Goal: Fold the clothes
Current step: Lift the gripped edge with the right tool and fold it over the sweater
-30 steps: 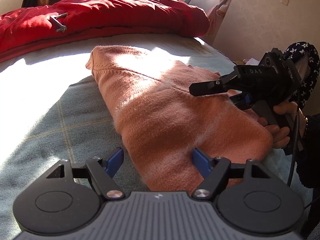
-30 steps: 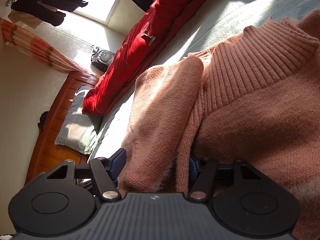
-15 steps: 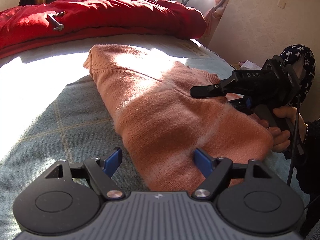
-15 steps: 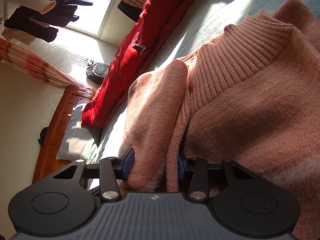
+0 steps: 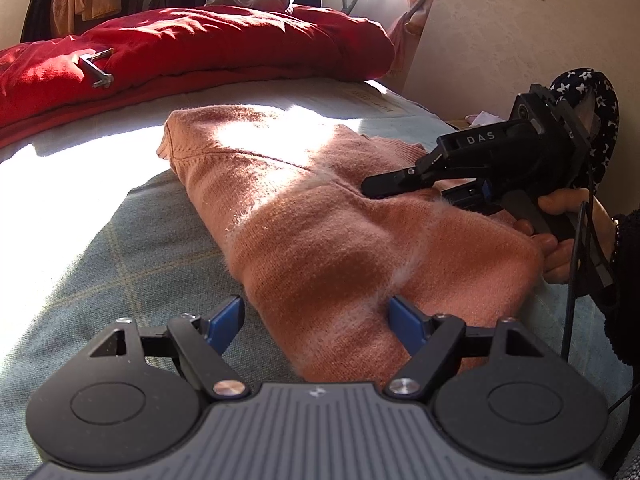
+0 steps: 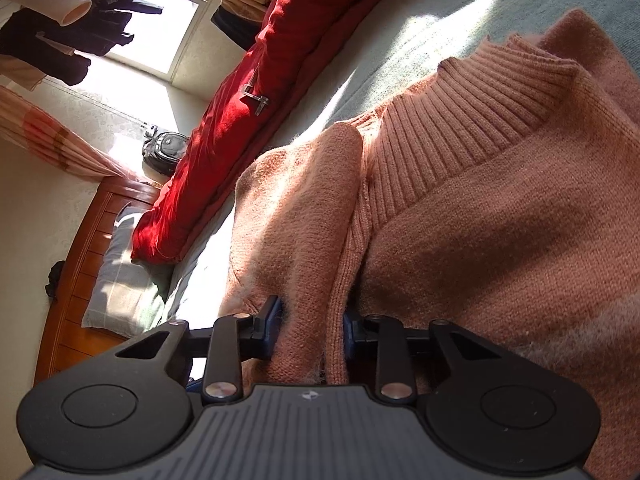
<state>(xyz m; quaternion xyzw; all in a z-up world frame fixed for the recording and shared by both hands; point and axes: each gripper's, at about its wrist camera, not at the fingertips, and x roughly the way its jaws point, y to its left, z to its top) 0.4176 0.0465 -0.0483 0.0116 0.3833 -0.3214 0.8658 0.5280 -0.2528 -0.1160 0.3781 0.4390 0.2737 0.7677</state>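
A salmon-pink knit sweater (image 5: 320, 216) lies folded lengthwise on the grey-blue checked bedspread (image 5: 120, 248). My left gripper (image 5: 318, 318) is open, its blue pads on either side of the sweater's near end, holding nothing. My right gripper (image 6: 310, 328) is shut on a bunched fold of the sweater (image 6: 500, 220) beside the ribbed collar (image 6: 460, 120). The right gripper also shows in the left wrist view (image 5: 452, 184), tilted, at the sweater's right edge.
A red duvet (image 5: 180, 52) with a metal clamp (image 5: 96, 70) on it lies across the far side of the bed. A wall (image 5: 520, 32) stands on the right. A pillow (image 6: 120, 276), a wooden headboard (image 6: 76, 272) and hanging clothes (image 6: 68, 40) show in the right wrist view.
My right gripper has closed from wide to tight on the sweater fold. The left gripper stayed open and eased back slightly.
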